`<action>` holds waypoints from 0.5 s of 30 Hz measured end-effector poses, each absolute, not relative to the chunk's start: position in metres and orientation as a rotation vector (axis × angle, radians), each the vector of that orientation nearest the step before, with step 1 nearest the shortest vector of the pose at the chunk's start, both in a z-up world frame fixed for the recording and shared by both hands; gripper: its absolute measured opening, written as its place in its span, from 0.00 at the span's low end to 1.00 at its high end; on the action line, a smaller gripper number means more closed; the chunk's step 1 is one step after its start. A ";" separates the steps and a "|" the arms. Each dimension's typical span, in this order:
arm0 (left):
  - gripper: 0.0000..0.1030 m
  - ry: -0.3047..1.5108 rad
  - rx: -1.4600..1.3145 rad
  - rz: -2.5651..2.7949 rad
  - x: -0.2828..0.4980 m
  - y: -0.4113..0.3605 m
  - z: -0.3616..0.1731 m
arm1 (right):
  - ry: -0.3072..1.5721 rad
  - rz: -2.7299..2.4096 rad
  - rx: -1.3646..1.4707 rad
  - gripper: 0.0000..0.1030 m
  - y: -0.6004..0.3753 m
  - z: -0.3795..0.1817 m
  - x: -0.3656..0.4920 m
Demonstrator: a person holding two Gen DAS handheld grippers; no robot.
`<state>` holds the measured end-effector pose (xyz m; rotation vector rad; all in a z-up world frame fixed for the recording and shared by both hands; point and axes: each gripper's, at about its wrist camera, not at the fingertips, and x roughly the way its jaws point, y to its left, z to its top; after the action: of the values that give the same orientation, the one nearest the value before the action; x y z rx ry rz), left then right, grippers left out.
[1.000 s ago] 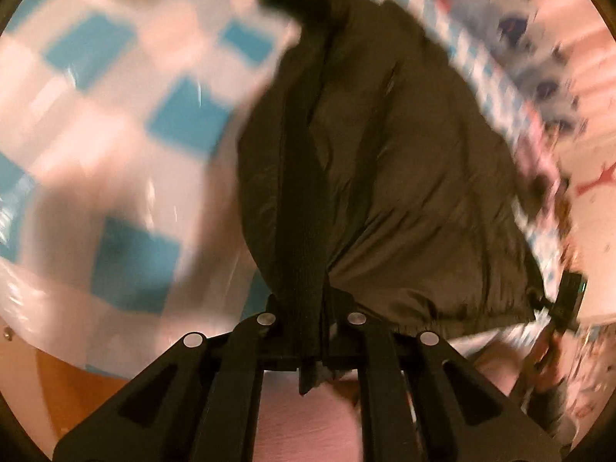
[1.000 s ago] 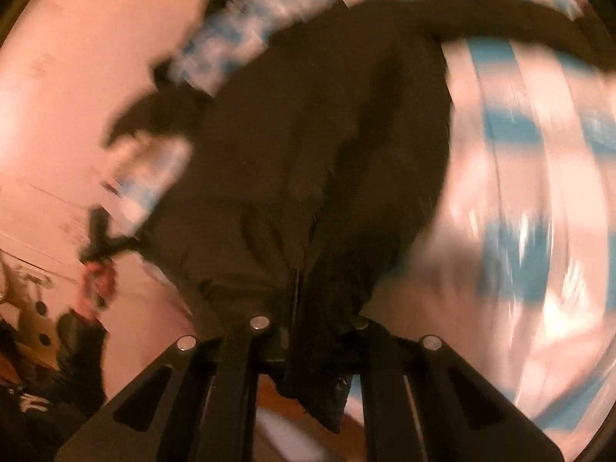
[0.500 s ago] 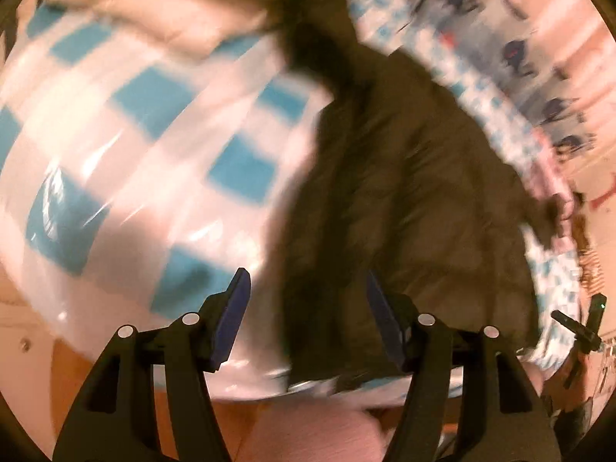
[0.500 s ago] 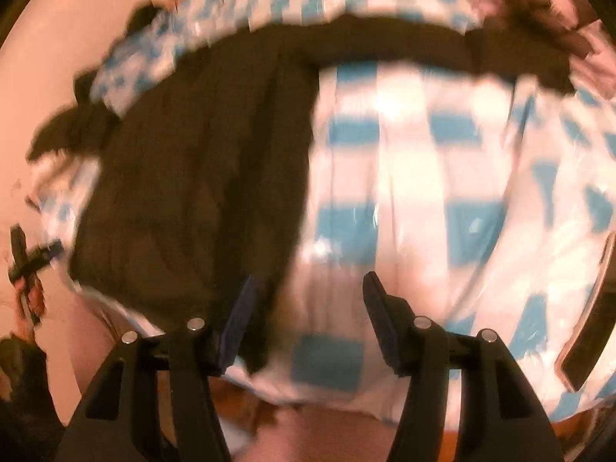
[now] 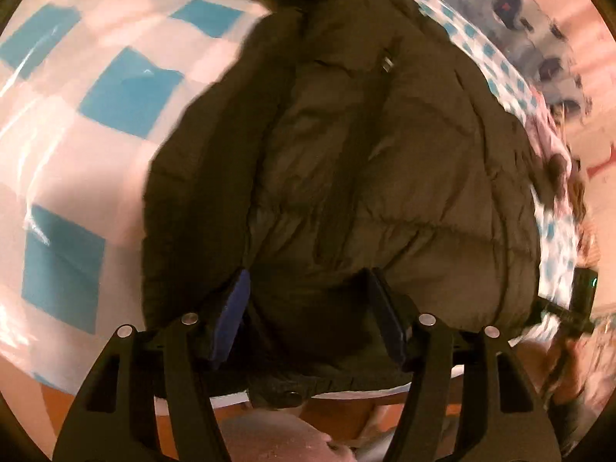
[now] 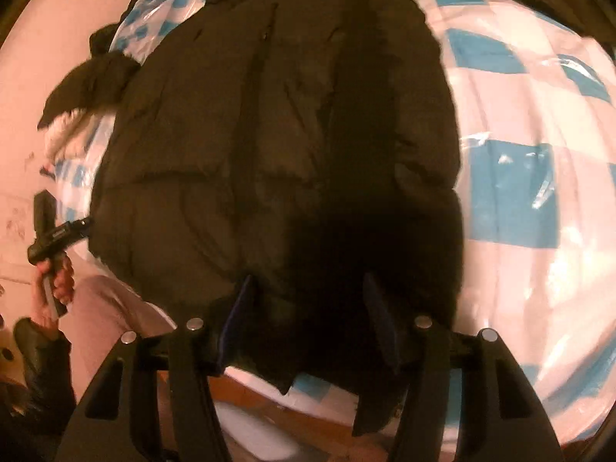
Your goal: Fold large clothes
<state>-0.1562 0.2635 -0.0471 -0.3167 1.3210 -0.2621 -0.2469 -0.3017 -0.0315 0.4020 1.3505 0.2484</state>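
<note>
Tongs on the left (image 5: 308, 308) stand parted about halfway, their blue-lined pads (image 5: 235, 308) on either side of the hem of a dark quilted jacket (image 5: 365, 161); the fabric bulges between them, but the pads do not look pressed into it. The right tongs (image 6: 308, 308) are spread about as wide, also straddling the jacket's lower edge, with a dark flap hanging over the near edge of the bench below them; whether their pads touch the cloth I cannot tell, since that part lies in shadow.

The jacket lies spread on the bench, which is covered by a blue-and-white checked plastic sheet (image 5: 77, 177), with its hem at the near edge. In the right wrist view the person's left hand (image 6: 54, 281), in a dark sleeve, shows at the jacket's far side.
</note>
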 end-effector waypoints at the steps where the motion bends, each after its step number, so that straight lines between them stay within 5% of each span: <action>1: 0.58 1.326 -0.284 -0.252 -0.156 0.263 -0.042 | 1.341 0.249 0.392 0.56 -0.302 -0.026 -0.247; 6: 0.59 1.168 -0.114 -0.230 -0.171 0.253 0.013 | 1.146 0.243 0.407 0.72 -0.330 0.019 -0.253; 15: 0.76 0.992 -0.134 -0.292 -0.146 0.172 0.059 | 1.049 0.191 0.640 0.72 -0.399 -0.001 -0.234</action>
<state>-0.1461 0.1719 0.0592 -0.1339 0.9918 -0.2922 -0.2340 -0.3992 -0.0010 0.6397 1.0492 0.1907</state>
